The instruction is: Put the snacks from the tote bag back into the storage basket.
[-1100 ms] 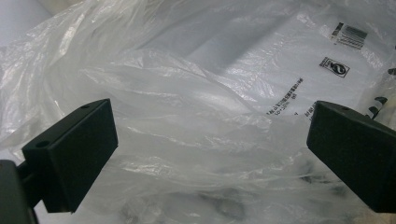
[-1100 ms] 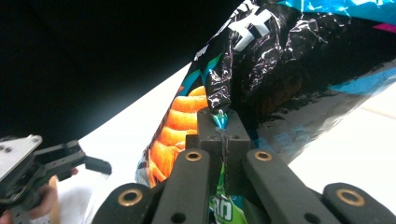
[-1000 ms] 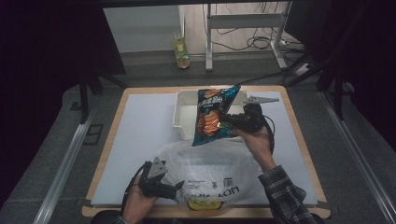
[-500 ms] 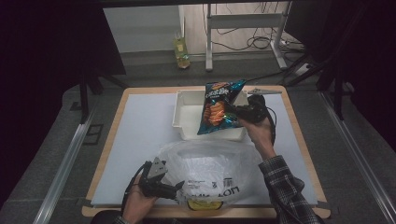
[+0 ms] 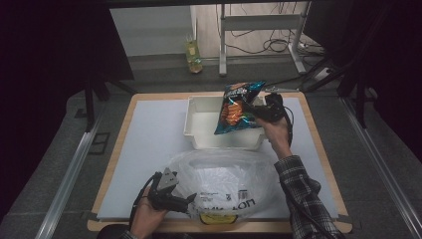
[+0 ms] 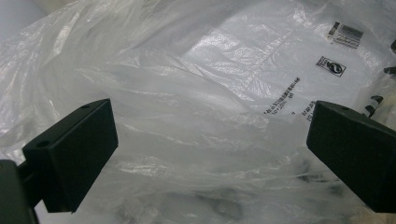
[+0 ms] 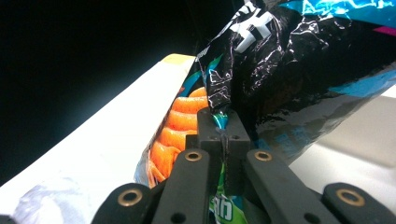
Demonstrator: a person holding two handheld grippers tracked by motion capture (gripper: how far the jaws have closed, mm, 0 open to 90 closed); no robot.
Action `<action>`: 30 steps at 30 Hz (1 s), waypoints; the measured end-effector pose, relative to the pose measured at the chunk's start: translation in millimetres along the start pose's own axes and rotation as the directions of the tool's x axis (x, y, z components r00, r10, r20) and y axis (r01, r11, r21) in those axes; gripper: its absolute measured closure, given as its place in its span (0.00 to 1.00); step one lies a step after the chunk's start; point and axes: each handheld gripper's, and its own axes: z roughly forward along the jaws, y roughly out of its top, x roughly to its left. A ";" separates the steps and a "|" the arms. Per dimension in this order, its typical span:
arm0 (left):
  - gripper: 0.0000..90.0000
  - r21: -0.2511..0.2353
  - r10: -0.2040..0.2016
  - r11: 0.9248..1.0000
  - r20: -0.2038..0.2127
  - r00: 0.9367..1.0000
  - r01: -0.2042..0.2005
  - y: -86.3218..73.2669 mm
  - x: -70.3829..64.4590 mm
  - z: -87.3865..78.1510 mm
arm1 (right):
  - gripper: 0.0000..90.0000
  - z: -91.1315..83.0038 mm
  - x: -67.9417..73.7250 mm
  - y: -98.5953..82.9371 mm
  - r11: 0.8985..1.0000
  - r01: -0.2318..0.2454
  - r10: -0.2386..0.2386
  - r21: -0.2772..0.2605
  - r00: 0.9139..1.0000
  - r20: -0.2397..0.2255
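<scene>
Left gripper (image 5: 191, 200): black body topped by a grey three-cornered plate, with a black cable trailing back past the hand. Its two jaws are plain black rectangular blocks, each with small round holes in the upper face. Right gripper (image 7: 223, 123): black, with flat linkage bars joined by brass-coloured ringed pivots and small dark screws at the jaw tips; a black cable loops from its body. Right sleeve (image 5: 303, 191): plaid shirt in dark and pale checks, cuffed at the wrist.
</scene>
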 end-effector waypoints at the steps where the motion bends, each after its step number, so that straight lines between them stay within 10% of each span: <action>1: 0.02 0.000 0.000 1.000 0.000 1.000 0.000 0.0 0.0 -0.1 | 0.99 1.6 -2.3 0.4 1.000 -0.001 0.001 0.001 1.000 0.002; 30: 0.02 0.004 0.002 1.000 0.012 1.000 -0.002 0.0 -1.3 1.9 | 0.95 11.6 -31.2 -9.1 0.995 -0.089 0.087 0.036 0.995 0.042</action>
